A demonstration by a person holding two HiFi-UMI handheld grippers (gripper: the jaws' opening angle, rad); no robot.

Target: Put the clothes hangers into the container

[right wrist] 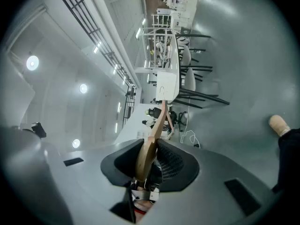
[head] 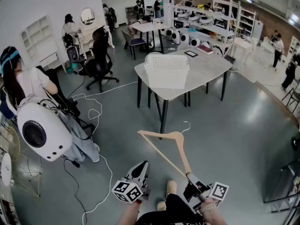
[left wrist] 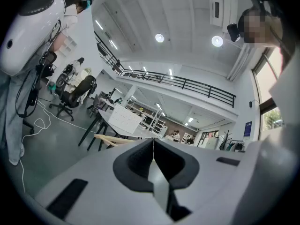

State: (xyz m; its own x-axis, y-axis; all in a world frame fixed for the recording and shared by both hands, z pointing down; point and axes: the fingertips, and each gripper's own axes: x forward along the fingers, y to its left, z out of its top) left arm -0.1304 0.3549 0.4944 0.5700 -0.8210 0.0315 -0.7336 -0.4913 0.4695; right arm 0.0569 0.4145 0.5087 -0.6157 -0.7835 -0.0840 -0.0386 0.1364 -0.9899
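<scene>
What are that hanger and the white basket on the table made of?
The clothes hanger looks like pale, smooth wood, going by its tan colour and solid flat arms. The basket is probably matte white plastic: its walls are moulded with rows of small holes.

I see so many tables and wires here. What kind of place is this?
Probably a big lab or workshop: shelving racks at the back, cables trailing over the floor, and several work tables.
</scene>
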